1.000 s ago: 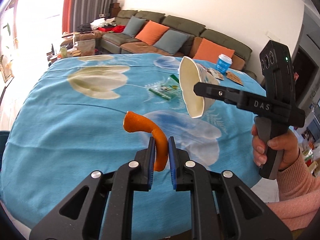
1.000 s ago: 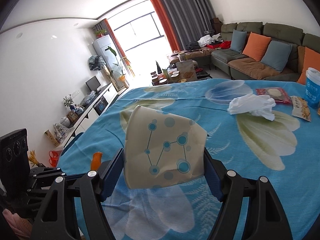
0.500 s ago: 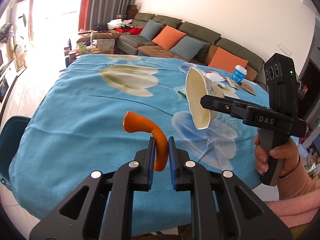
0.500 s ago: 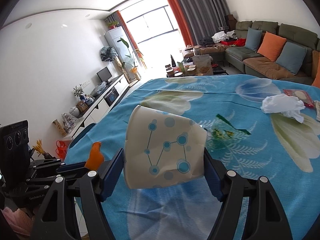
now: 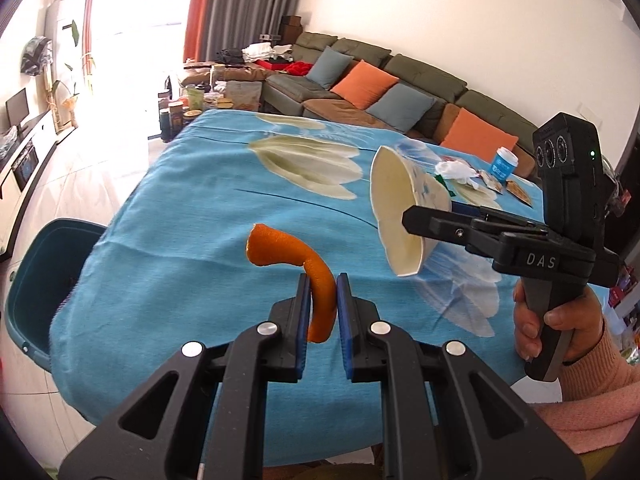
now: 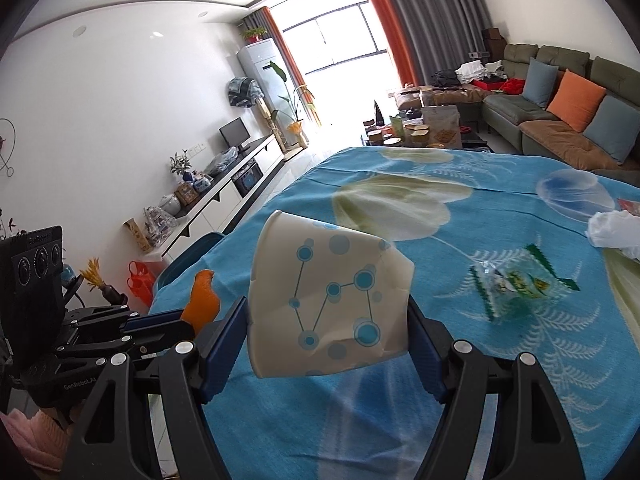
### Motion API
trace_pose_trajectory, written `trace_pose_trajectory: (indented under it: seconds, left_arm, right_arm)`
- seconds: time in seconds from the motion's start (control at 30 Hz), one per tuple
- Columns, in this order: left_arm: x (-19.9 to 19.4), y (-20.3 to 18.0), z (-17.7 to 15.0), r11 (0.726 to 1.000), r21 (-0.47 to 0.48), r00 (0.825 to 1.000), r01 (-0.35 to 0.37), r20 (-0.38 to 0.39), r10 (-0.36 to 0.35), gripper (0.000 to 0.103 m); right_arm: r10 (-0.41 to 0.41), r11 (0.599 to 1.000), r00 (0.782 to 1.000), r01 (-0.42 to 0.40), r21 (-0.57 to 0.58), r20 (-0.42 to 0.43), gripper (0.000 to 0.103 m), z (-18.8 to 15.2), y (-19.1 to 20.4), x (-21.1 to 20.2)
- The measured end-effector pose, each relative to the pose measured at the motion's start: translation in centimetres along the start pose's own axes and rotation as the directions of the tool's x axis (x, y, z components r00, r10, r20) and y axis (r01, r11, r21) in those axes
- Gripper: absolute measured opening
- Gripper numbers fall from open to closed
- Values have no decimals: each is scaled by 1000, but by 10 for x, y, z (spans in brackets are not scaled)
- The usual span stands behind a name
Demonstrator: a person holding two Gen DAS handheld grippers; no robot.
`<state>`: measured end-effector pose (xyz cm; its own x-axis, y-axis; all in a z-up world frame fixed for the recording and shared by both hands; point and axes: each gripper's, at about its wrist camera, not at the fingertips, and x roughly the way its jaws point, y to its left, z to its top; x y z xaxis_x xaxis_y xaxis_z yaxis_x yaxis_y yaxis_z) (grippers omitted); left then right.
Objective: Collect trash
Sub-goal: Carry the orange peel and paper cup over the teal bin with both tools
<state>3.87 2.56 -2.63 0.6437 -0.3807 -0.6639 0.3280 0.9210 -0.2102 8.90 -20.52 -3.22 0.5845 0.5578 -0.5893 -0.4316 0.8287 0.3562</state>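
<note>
My left gripper (image 5: 320,280) is shut on a curled orange peel (image 5: 294,258), held above the blue flowered tablecloth (image 5: 192,240). My right gripper (image 6: 328,312) is shut on a squashed white paper cup (image 6: 328,304) with blue dots; in the left wrist view that cup (image 5: 400,208) hangs to the right of the peel, mouth toward me. A dark teal bin (image 5: 40,280) stands beside the table's left edge, and its rim (image 6: 196,248) shows past the table edge in the right wrist view. The peel (image 6: 202,300) and left gripper sit at the lower left there.
A crumpled white tissue (image 6: 618,228), a clear green-printed wrapper (image 6: 516,280), snack packets (image 5: 496,178) and a blue cup (image 5: 504,164) lie on the table's far side. A hand in a pink sleeve (image 5: 592,368) holds the right gripper. A sofa with cushions (image 5: 372,88) stands behind.
Both grippers have swung left along the table with their loads still held. The teal bin has come into view at the table's left edge.
</note>
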Motion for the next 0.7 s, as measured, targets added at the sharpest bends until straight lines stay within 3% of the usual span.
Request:
trace_pose_trajectory:
  seconds: [0.7]
  left_arm:
    - [-35, 60, -1, 988, -74, 989, -134, 49, 138, 14]
  right_arm:
    - [134, 983, 986, -144, -112, -97, 72, 25, 75, 64]
